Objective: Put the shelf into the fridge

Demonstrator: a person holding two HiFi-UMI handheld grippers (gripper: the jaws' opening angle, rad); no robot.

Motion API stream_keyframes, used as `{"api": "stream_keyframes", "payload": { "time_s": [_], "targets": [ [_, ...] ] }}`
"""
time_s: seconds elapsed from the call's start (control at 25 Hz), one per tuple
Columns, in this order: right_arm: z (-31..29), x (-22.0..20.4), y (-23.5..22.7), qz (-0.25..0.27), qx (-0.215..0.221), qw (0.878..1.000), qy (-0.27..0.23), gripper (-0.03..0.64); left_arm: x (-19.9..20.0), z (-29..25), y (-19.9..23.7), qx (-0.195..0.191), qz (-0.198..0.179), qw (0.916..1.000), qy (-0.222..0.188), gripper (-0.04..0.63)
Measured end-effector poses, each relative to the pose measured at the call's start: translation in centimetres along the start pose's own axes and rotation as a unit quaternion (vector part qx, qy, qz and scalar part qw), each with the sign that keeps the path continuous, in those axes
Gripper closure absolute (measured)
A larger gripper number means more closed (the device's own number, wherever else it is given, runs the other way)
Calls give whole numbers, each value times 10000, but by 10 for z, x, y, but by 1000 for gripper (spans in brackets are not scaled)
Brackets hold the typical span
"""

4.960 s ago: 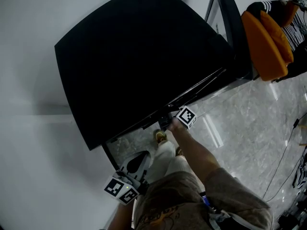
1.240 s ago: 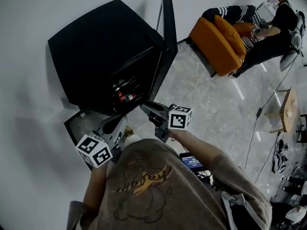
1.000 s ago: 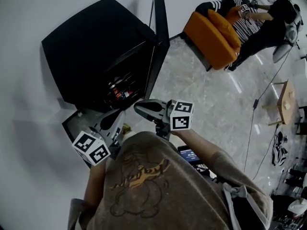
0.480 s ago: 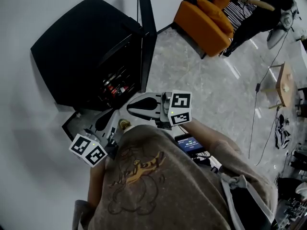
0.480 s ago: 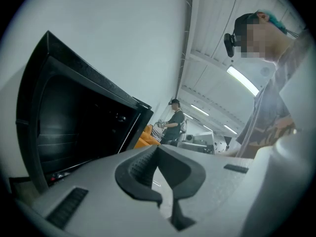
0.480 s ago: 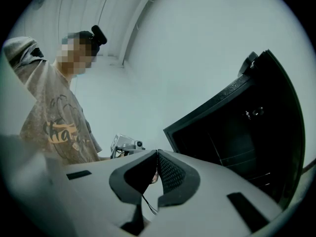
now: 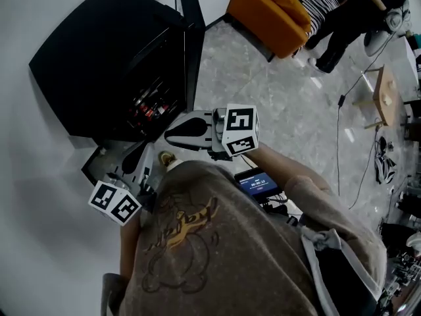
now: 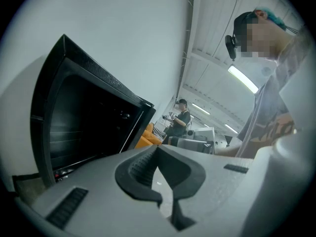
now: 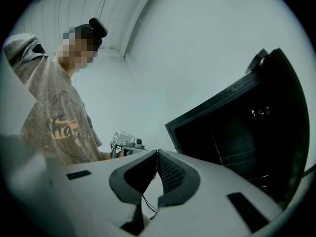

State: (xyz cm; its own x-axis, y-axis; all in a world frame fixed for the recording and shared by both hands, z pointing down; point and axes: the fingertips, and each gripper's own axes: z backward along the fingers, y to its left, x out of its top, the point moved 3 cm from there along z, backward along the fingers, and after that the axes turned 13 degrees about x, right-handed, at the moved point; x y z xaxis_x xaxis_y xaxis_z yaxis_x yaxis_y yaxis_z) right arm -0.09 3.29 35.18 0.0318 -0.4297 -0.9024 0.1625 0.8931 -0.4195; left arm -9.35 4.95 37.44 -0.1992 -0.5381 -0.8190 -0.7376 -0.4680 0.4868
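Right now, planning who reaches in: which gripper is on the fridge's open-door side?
The right gripper, below the open door; the left gripper sits toward the wall-side corner of the fridge. Both are shut and empty.

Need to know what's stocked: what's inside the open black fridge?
Small red and white items sit low inside the fridge; the rest of the interior is too dark to tell.

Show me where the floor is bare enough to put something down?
The floor between the open fridge and the orange sofa is bare. Crowded spots: cables and a small table at the right, bottles low in the fridge.
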Motion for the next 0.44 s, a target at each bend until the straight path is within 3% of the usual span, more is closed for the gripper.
{"api": "stream_keyframes", "payload": {
  "time_s": [0.44],
  "targets": [
    [-20,-11,0,-42,70,9997,210,595,-9,19,20,205,68,9998,-8,594]
  ]
}}
